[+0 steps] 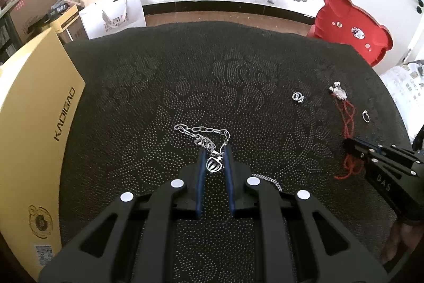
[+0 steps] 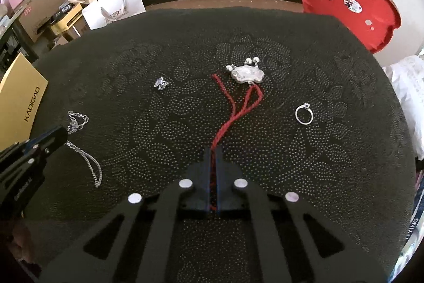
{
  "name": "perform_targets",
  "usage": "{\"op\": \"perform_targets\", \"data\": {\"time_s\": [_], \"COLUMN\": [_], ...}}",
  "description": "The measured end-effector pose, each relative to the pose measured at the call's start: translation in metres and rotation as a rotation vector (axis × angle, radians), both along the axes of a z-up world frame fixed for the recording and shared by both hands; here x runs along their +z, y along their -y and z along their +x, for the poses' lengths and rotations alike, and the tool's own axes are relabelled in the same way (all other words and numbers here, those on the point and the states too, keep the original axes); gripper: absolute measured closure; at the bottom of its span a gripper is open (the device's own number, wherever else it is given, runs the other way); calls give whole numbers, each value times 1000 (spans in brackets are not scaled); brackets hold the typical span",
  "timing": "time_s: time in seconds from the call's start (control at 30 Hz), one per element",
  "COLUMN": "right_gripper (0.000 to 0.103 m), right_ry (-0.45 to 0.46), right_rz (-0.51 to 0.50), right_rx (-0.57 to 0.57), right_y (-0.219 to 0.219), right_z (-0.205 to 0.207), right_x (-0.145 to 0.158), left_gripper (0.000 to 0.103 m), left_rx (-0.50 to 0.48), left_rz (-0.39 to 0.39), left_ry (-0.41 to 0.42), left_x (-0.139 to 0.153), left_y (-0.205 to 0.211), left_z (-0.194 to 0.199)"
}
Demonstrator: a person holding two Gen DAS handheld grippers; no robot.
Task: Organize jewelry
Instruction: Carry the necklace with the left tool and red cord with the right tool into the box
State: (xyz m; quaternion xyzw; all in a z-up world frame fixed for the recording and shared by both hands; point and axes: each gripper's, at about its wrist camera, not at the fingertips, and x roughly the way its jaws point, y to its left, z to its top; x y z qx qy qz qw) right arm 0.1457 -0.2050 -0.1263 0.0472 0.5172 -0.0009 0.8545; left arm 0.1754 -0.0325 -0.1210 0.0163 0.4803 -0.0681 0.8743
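The red cord lies on the dark dotted cloth with its long axis running straight away from the right gripper, from the jaws up to the silver lock-shaped pendant at its far end. That gripper's jaws are pressed together on the near end of the cord, whose red strands show in the slot between the pads. So the pendant would trail behind any pull, and lifting the cord looks likely to drag it across the cloth toward the tool. To the left, the left gripper is closed narrowly on the silver chain, with its striped round pendant sitting between the blue pads; the rest of the chain spreads ahead of the tips and a tail runs off behind the right finger. Each hand is the nearer one to its own piece, and the two pieces lie well apart. Around the cord, a thin ring lies to its right and a small sparkling charm to its left, both clear of it. Nothing blocks the cord's line. A yellow box borders the cloth on the left, and a red bear-shaped tray stands beyond its far right corner.
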Motion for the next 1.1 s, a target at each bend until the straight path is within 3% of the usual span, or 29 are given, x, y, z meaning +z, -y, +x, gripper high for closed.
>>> {"op": "perform_targets", "data": {"time_s": [0.2,0.43,0.67,0.83,1.1], "right_gripper": [100,100,100,100,100], "right_ry": [70,115,167,204,248], "right_rz": [4,16,28,46,80], "right_rx": [17,49,130,204,365], "right_y": [-2,-19,-68,-113,-212], "right_z": [-12,-23,-40,-49,-56], "right_x": [50,114,188,238,310], "left_gripper": [89,89,89,89,89], "left_rx": [-6,0,0,15,105], "left_rz": [-6,0,3,11,-15], "left_ry": [25,50,88,110,106], "left_x": [26,83,150,196,262], "left_y": [-1,-11,-37,-71,-167], "left_z": [-5,-17,-38,-56,-72]}}
